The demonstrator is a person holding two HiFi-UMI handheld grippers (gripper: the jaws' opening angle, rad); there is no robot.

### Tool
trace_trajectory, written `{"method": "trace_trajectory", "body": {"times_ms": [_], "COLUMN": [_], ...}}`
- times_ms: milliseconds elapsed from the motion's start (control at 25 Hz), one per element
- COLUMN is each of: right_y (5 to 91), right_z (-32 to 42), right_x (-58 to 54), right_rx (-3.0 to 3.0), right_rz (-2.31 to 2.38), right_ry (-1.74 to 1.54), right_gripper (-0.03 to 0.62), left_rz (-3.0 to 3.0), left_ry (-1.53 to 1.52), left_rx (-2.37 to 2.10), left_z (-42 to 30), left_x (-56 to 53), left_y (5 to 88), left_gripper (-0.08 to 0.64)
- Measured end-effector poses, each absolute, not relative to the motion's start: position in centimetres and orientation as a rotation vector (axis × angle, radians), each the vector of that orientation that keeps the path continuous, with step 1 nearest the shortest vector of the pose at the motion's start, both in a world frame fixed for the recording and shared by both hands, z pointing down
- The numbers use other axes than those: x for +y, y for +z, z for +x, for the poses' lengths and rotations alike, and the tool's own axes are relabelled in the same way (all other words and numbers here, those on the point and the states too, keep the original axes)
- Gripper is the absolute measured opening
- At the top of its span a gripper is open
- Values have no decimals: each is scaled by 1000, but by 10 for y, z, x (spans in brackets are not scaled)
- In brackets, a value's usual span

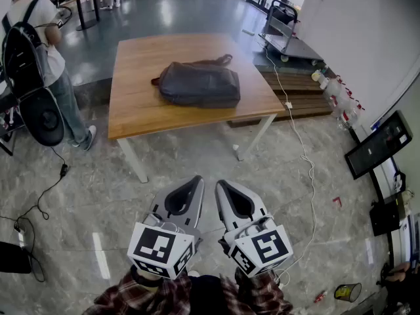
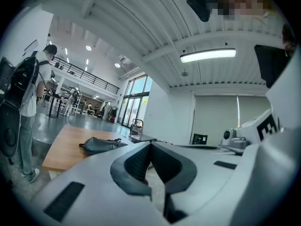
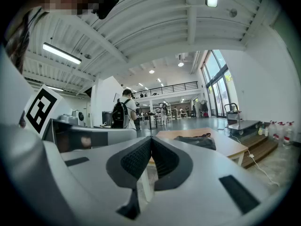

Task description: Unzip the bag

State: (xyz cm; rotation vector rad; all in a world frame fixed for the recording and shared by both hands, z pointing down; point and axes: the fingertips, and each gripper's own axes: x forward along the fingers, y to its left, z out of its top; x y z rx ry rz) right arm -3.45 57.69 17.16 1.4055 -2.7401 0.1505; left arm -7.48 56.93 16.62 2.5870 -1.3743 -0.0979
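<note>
1. Two grippers carried low and side by side against the body, left gripper and right gripper, above the floor: seemingly a ready pose, with no approach begun.
2. Holding both pairs of jaws pressed together, tip to tip, nothing between them; no reason to part them this far off.
3. Facing the grey bag, lying flat on the wooden table, well apart from both grippers, apparently zipped.
4. Probably calling for a walk to the table, then pinning the bag with one gripper and hunting the zip pull, too small to make out here.
</note>
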Motion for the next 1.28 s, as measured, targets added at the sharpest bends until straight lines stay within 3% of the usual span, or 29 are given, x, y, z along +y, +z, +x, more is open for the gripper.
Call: {"method": "trace_trajectory", "body": {"times_ms": [480,800,1280], "right_y": [162,186,185], "right_z": [-89,-59,1], "right_x": [441,372,166], "right_rx": [-2706,-2634,-2688], "right_rz": [1505,1565,1473], "right_ry": [138,192,224], "right_gripper": [11,11,11], "left_rz": [2615,2605,2542], "left_ry": [-61,-20,2], "left_rx": [-1308,-1240,-1390], "left_z": [-139,-116,-74], "left_x": [434,365,169], "left_y": [165,191,191], "left_gripper": [8,8,8]}}
